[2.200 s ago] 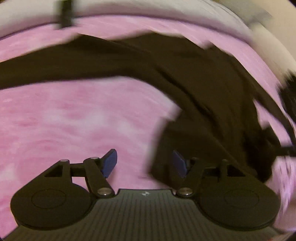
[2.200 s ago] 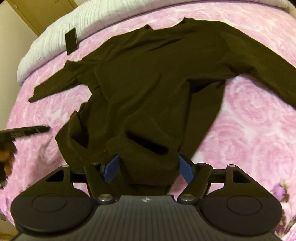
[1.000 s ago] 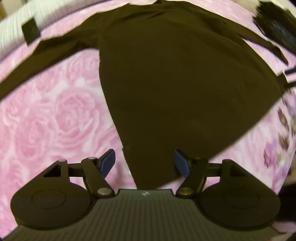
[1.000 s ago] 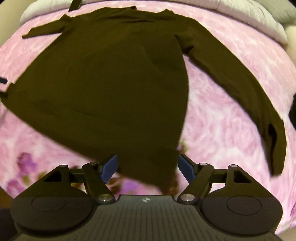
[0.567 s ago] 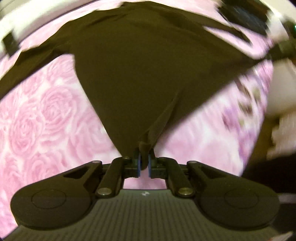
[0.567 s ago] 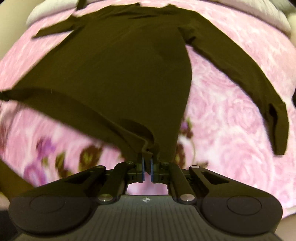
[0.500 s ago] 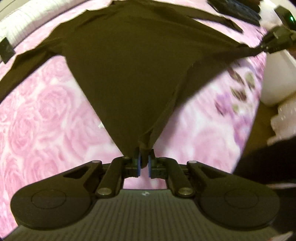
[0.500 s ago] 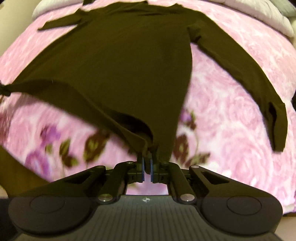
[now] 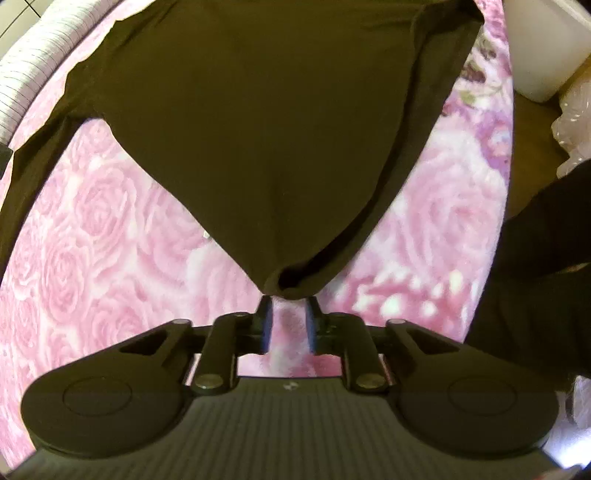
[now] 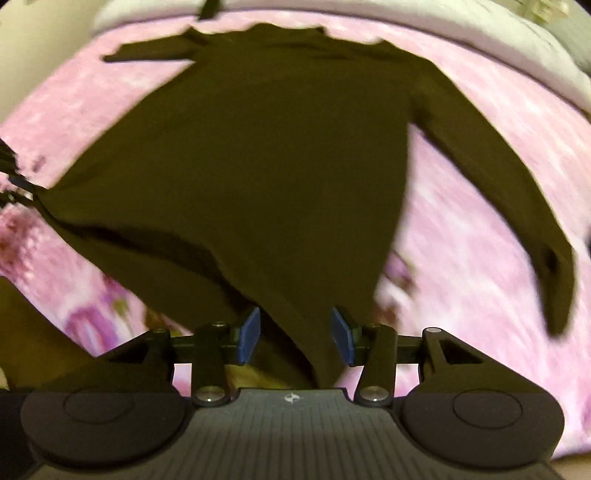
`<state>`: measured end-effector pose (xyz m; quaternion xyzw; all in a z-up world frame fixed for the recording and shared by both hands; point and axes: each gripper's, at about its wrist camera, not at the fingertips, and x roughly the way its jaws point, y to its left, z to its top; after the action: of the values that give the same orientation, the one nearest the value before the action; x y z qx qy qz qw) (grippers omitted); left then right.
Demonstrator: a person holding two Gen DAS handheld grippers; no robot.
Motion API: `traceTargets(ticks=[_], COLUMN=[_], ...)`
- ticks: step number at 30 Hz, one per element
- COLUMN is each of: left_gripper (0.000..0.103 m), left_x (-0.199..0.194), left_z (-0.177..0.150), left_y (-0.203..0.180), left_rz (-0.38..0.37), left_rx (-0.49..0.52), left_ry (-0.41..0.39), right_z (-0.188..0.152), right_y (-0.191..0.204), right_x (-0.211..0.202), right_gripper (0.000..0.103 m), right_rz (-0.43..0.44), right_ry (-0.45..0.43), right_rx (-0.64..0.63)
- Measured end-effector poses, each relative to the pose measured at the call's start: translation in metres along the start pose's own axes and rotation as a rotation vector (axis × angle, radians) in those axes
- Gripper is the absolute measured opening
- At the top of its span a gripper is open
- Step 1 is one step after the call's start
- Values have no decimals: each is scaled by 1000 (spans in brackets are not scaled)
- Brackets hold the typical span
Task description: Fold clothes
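- Between the fingers of the left gripper point(image 9: 289, 320) lies a narrow gap with only the pink rose-patterned blanket point(image 9: 110, 236) showing through it; the jaws are opening and the pads press on nothing.
- Just past those fingertips, touching or nearly touching them, sits a bottom corner of the dark long-sleeved top point(image 9: 266, 122), its hem gaping slightly into a small dark pocket.
- Beyond that corner the top widens away from the fingers and spreads flat across the blanket, one sleeve running out to the left side of the view.
- Off to the right of the left gripper a dark sleeve of the person point(image 9: 546, 251) fills the edge of the view, and farther up stands a white container point(image 9: 543, 48).
- Far left, past the blanket's edge, is a pale ribbed cover point(image 9: 33, 70).
- Between the blue pads of the right gripper point(image 10: 294, 335) the other bottom corner of the top point(image 10: 258, 166) hangs through a moderately wide gap; the jaws are opening, and neither pad presses on the cloth.
- Ahead of these fingers the body of the top stretches away over the blanket point(image 10: 480, 229), blurred, one sleeve trailing down the right side and the other short at far left.
- Farthest off, the collar lies near the pale cover point(image 10: 461, 33) at the bed's far end.
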<state>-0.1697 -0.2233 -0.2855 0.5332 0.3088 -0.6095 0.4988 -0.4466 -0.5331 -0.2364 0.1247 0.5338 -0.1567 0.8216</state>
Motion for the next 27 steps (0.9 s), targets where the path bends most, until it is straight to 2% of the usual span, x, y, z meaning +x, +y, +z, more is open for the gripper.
traceTargets(ticks=[1,2,3,4,6,7,11,13,15,17,18,20,24,27], left_gripper=[19,20,23,25,25,25,25,27,30,33,34,37,44,47], left_x=[-2,-4,-3,-1,3,4,5,1,-3,-6,-7,-8,-11,-10], left_z=[0,0,0,1,1,0,-5,-3,2,11,19,35,85,127], left_y=[-1,-1,-3,-4,-6,-5,3,11,21,32,37,46,59,55], left_rz=[-1,1,3,1,-6,-11,-22,-18,-12,-3,6,23,51,64], left_rx=[-11,-17,-12,-4,3,-5,-73,-108,-145,-176,-181,-190,-202,-198], left_ry=[-12,-24,-29,-27,-19,-15,-16,-30,-55,-81,-92,-116,-179,-209], right_z=[6,9,10,6,-3,-7,-28,-27,-20,2,13,31,58,58], right_y=[6,14,21,23,28,30,21,14,6,-3,-7,-18,-72,-133], right_x=[10,21,33,38,50,55,33,19,5,-5,-11,-20,-26,-32], right_gripper=[47,56,57,51,18,8,7,11,28,35,46,59,62,62], right_rz=[7,12,0,-25,-75,-94,-55,-77,-102,-142,-162,-207,-309,-367], right_ry=[9,30,65,95,153,180,283,287,275,225,200,143,51,2], right_rx=[-33,-83,-138,-168,-229,-252,-191,-153,-106,-48,-18,43,182,304])
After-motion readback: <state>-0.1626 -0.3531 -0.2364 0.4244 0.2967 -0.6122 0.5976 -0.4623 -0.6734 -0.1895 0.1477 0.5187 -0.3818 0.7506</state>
